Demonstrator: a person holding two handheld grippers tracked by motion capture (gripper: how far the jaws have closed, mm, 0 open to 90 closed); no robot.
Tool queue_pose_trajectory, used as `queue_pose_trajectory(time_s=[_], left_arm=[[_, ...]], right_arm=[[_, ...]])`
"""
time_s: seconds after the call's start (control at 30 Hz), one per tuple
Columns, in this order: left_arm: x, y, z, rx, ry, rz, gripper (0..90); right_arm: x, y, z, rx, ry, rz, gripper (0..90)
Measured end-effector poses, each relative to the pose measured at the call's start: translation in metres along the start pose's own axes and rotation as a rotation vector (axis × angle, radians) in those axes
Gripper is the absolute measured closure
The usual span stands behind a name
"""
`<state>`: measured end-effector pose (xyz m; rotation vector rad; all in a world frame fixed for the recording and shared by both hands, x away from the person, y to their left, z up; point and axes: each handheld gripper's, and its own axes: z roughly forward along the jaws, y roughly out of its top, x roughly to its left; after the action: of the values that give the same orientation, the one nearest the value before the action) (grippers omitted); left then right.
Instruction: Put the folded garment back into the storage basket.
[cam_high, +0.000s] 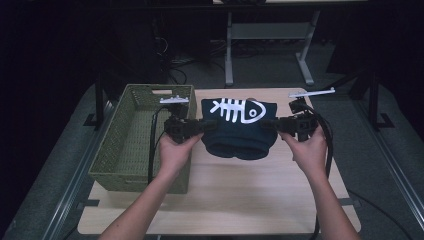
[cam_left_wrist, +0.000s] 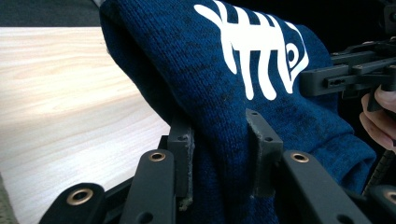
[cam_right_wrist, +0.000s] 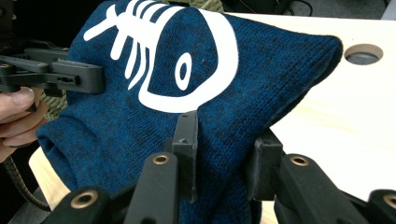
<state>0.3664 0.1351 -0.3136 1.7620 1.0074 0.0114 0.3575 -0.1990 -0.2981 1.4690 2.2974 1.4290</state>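
Plainly the work in hand is carrying a folded garment; nearest the person, both forearms come in from the bottom of the high view, and the left gripper (cam_high: 202, 126) and the right gripper (cam_high: 267, 124) each have their jaws clenched on an opposite side edge of the dark blue folded sweater (cam_high: 239, 129); the left gripper view shows thick knit bunched between its two black jaws, and the right gripper view shows the same at the other edge. The sweater hangs between the two grippers over the middle of the wooden table (cam_high: 225, 200), seemingly lifted a little off it, its lower fold sagging toward the person; its long axis runs side to side from gripper to gripper, and the white fishbone print (cam_high: 239, 110) faces up along that axis, head toward the right gripper. Farther left stands the green woven basket (cam_high: 131, 150); I judge the next move calls for both hands to travel left together, level and in step, before letting go.
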Motion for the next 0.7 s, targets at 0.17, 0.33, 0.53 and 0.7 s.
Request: queue_pose_trajectory(time_s=[0.17,0.33,0.53,0.7], left_arm=[[0.003,0.003,-0.006,-0.005,0.004,-0.004,67.6],[0.007,0.005,-0.013,-0.007,0.014,-0.002,67.6],[0.012,0.006,-0.021,-0.014,0.024,-0.008,67.7],[0.016,0.007,-0.028,-0.023,0.031,-0.017,67.7]], right_arm=[[0.005,0.006,0.003,0.001,0.007,-0.007,69.0],[0.009,0.011,0.008,0.003,0.017,-0.008,69.1],[0.014,0.016,0.015,0.006,0.027,-0.011,69.0],[0.019,0.020,0.021,0.006,0.036,-0.016,69.1]])
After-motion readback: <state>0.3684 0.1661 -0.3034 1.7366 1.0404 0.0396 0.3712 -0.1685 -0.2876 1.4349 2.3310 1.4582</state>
